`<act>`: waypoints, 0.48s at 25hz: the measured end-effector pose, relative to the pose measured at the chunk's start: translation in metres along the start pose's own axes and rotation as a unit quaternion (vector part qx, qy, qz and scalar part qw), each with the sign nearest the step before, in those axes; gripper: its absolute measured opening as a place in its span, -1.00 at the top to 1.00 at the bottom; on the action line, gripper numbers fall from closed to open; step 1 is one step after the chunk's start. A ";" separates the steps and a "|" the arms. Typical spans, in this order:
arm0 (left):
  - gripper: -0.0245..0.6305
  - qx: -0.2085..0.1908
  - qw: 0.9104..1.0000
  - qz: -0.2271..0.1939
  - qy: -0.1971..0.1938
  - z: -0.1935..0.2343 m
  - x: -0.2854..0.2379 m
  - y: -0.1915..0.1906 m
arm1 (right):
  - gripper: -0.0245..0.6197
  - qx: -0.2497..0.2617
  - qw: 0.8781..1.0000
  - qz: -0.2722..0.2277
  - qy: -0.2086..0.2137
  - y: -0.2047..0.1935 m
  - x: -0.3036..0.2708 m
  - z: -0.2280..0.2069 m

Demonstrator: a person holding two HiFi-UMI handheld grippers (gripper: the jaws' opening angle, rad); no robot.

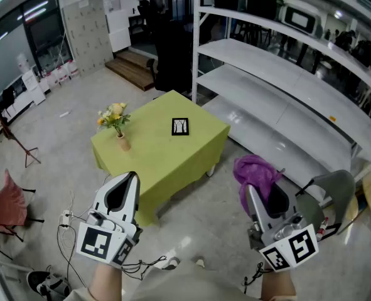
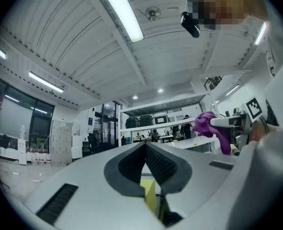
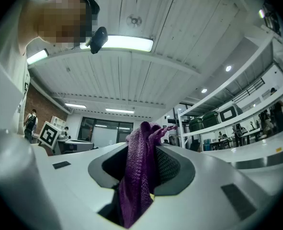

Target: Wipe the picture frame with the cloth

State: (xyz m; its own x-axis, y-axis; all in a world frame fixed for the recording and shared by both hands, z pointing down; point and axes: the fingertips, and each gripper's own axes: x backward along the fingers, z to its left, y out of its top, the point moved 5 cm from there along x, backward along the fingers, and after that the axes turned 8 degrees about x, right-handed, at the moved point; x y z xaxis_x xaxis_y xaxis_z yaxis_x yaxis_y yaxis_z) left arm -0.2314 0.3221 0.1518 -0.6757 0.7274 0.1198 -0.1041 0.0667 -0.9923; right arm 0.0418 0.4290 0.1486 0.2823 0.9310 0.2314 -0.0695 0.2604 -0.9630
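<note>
The jaws of the right gripper were closed on the purple cloth. The cloth stood up in a bunch above the tips and hung down between the two pads. In the head view the same cloth made a loose lump on top of the right gripper, well apart from the bench.

The jaws of the left gripper were together at the tips and nothing was held between them. Only a thin strip of yellow-green showed through the gap lower down, probably the bench cover seen behind.

From the head view the left gripper and the right one were held low in front of the person, side by side and apart. Both pointed forward, with the marker cubes nearest to the body. A forearm entered from the bottom edge behind each gripper.

The picture frame lay flat on the green-covered bench, near its far right side, and neither gripper touched it. A vase of flowers stood near the left edge of the bench. White shelves stood at the right.
</note>
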 end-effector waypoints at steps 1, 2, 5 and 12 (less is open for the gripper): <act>0.90 0.001 1.000 0.000 0.000 0.001 0.001 0.000 | 0.48 -0.005 1.000 -0.003 -0.002 0.000 0.000 0.000; 0.90 0.001 1.000 0.000 0.000 0.002 0.001 0.000 | 0.47 -0.009 1.000 -0.006 -0.004 0.000 0.000 0.001; 0.90 0.002 1.000 0.002 -0.001 0.000 0.000 -0.003 | 0.47 -0.011 1.000 -0.004 -0.002 -0.002 0.001 -0.001; 0.90 0.002 1.000 0.006 -0.002 -0.013 -0.014 -0.007 | 0.47 -0.005 1.000 0.008 0.009 -0.009 0.002 -0.016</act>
State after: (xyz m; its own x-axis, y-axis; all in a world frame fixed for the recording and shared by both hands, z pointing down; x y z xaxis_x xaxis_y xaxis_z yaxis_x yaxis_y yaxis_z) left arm -0.2119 0.3198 0.1563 -0.6801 0.7250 0.1089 -0.1000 0.0554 -0.9934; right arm 0.0582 0.4240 0.1554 0.2994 0.9300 0.2134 -0.0650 0.2430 -0.9678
